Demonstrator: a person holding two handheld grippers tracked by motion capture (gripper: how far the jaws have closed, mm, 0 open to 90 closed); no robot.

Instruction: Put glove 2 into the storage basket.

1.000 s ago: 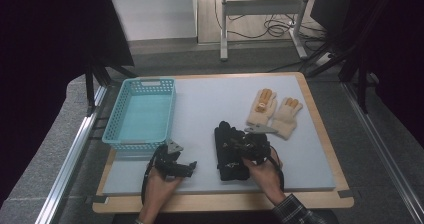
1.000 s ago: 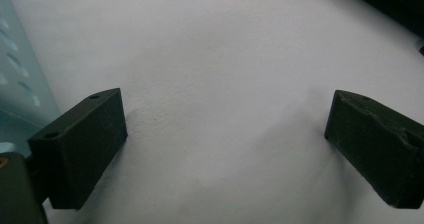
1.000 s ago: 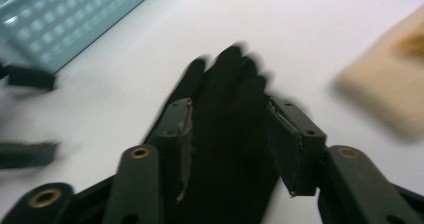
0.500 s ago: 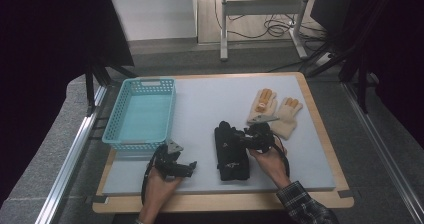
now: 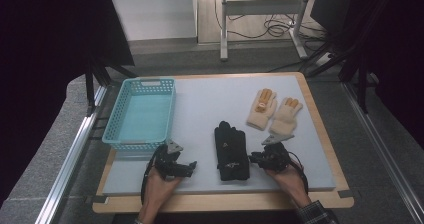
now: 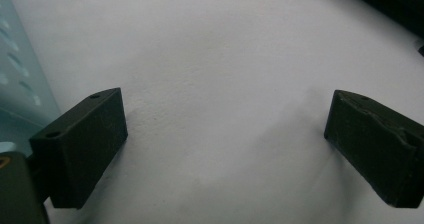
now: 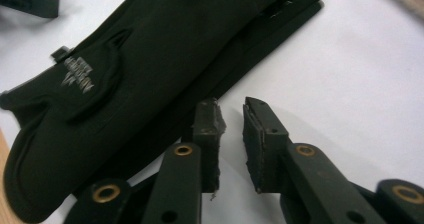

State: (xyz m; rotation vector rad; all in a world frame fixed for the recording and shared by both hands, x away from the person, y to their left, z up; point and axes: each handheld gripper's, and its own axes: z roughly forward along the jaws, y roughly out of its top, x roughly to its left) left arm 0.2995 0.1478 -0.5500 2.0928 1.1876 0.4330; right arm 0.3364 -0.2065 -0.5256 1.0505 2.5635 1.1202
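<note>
A pair of black gloves (image 5: 231,151) lies stacked flat on the white mat (image 5: 210,99), fingers pointing away from me. My right gripper (image 5: 253,159) rests low on the mat at the gloves' right edge. In the right gripper view its jaws have just been closing. The right gripper (image 7: 232,129) shows only a narrow slit with nothing between the pads, and the left pad sits beside the black gloves (image 7: 150,59). My left gripper (image 5: 191,167) rests on the mat left of the gloves. The left gripper (image 6: 225,139) is open wide over bare mat.
A turquoise basket (image 5: 150,80) stands at the left of the mat, its wall (image 6: 15,74) close to the left gripper. A pair of cream gloves with orange fingertips (image 5: 272,111) lies at the back right. The wooden table edge (image 5: 320,204) frames the mat.
My right hand has moved right and down, from over the black gloves to the mat at their right edge, and its jaws have narrowed. The left hand has stayed still.
</note>
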